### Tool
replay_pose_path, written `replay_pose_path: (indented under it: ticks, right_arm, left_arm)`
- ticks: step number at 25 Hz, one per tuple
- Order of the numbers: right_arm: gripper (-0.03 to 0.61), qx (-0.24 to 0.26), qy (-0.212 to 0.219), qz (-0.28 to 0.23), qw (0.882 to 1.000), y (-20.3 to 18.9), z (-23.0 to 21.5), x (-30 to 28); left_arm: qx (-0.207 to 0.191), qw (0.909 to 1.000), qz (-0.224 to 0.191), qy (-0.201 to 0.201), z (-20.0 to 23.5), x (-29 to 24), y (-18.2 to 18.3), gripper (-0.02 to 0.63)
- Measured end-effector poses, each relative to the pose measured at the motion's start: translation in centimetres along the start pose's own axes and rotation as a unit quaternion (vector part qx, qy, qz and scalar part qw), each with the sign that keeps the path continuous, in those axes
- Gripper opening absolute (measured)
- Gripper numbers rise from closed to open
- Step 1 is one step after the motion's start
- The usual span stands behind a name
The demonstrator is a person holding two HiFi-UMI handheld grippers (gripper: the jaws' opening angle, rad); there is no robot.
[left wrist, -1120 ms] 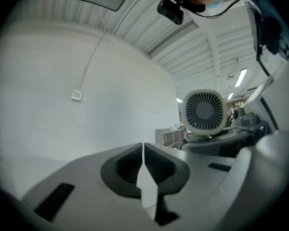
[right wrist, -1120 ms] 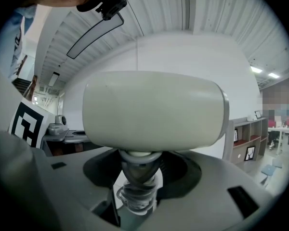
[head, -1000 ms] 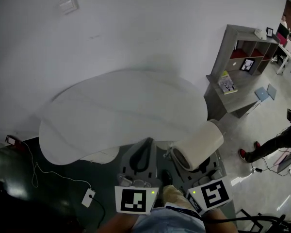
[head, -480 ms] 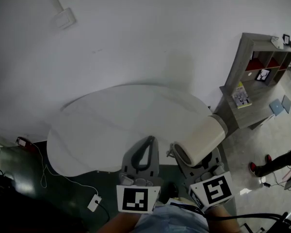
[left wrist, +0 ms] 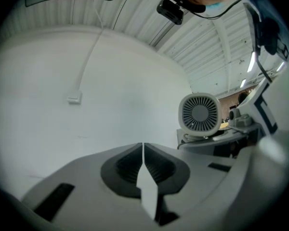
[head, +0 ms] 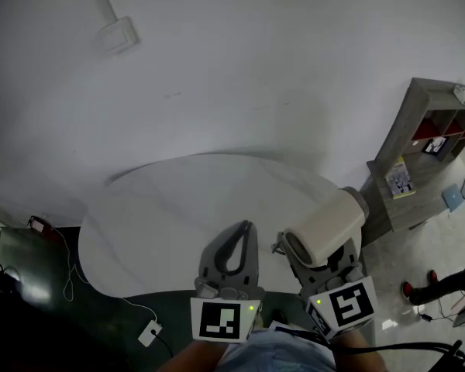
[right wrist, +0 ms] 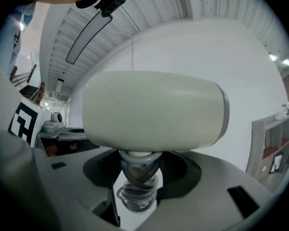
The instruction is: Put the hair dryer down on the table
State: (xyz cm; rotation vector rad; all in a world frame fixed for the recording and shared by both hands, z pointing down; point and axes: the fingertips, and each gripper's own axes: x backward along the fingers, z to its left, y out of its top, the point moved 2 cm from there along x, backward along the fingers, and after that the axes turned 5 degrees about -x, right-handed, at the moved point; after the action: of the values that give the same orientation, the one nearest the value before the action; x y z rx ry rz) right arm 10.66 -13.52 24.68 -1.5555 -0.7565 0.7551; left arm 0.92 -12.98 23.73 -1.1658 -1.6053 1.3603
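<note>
Fingers (right wrist: 67,177) of right gripper (right wrist: 140,174) clasp the hair dryer (right wrist: 149,109) by its handle (right wrist: 135,196); left gripper (left wrist: 143,148) closed, empty.

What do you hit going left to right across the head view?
Wall switch box → left gripper, shut and empty → hair dryer held in the right gripper → grey shelf unit.

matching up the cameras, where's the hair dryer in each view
Head view: hair dryer at lower right, barrel pointing up and right.
Left gripper view: right of centre, its grille facing the camera.
Right gripper view: fills the centre.
Shared landmark: grey shelf, at the right edge in the head and right gripper views.
</note>
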Motion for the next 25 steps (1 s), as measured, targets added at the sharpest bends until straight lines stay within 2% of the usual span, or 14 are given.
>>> replay_pose_path:
  ticks: [10,21,25]
  right_arm:
    - [0.219,0.010,-0.018,0.049,0.999,-1.9,-1.7,-8.5]
    - [0.219,-0.008,-0.048,0.133,0.990,-7.5,-4.1,-14.8]
    - [0.219,-0.010,-0.045,0.157,0.987,-9.5,-4.3,-16.5]
  left_arm:
    - [0.023,0.9995,-0.008,-0.020,5.9,-7.0,-1.4,0.017]
    - [0.062,0.9961,0.046,-0.044,9.6,-12.7,-7.0,0.017]
    - [0.070,0.9943,0.063,-0.050,10.7,-14.0,-8.7,0.017]
